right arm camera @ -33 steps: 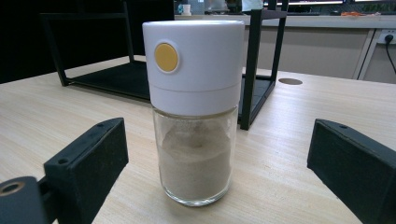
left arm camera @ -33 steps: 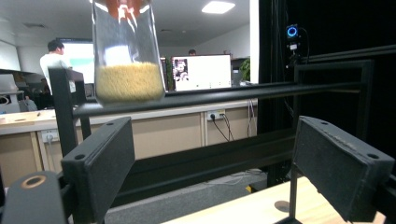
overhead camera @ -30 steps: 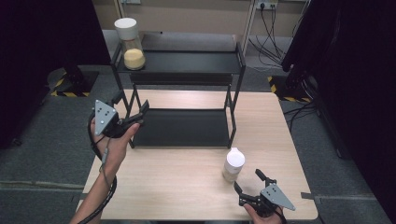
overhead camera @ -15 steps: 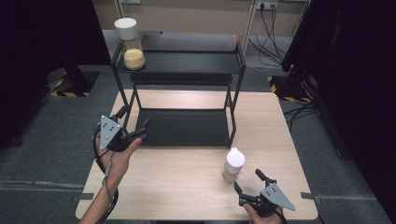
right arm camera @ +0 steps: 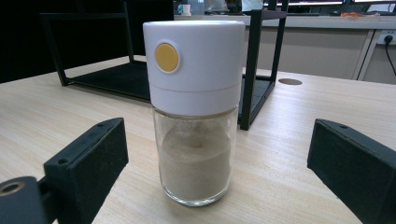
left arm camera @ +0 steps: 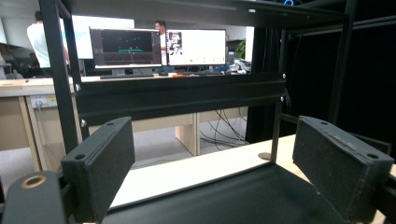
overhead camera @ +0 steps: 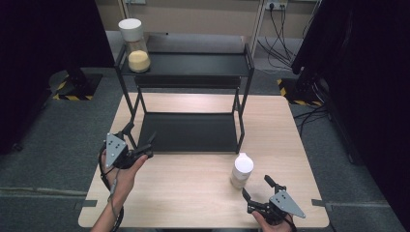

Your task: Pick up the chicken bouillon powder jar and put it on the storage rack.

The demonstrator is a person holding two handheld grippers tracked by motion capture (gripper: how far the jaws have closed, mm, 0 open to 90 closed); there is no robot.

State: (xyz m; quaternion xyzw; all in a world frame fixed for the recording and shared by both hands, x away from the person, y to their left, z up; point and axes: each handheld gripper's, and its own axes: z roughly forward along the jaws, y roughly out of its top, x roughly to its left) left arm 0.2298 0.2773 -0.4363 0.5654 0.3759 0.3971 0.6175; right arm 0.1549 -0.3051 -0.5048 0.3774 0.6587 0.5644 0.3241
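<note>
Glass with a white cap, the near spice jar (overhead camera: 241, 170) stands ungrasped on the table (overhead camera: 183, 193) between our right gripper's (overhead camera: 256, 187) spread jaws, while our left gripper (overhead camera: 141, 140), also spread, holds nothing near the rack (overhead camera: 193, 133), so lifting remains.

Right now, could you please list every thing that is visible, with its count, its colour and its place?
Jar with pale powder: one, clear glass with white cap and a yellow dot, on the table in front of the right gripper.
Jar with yellow powder: one, white cap, on the top shelf, left end.
Shelf rack: one, black, two levels, at the table's far half.
Table: one, light wood.
Left gripper: one, black, open, at the rack's lower left corner.
Right gripper: one, black, open, jaws either side of the near jar, not touching.
</note>
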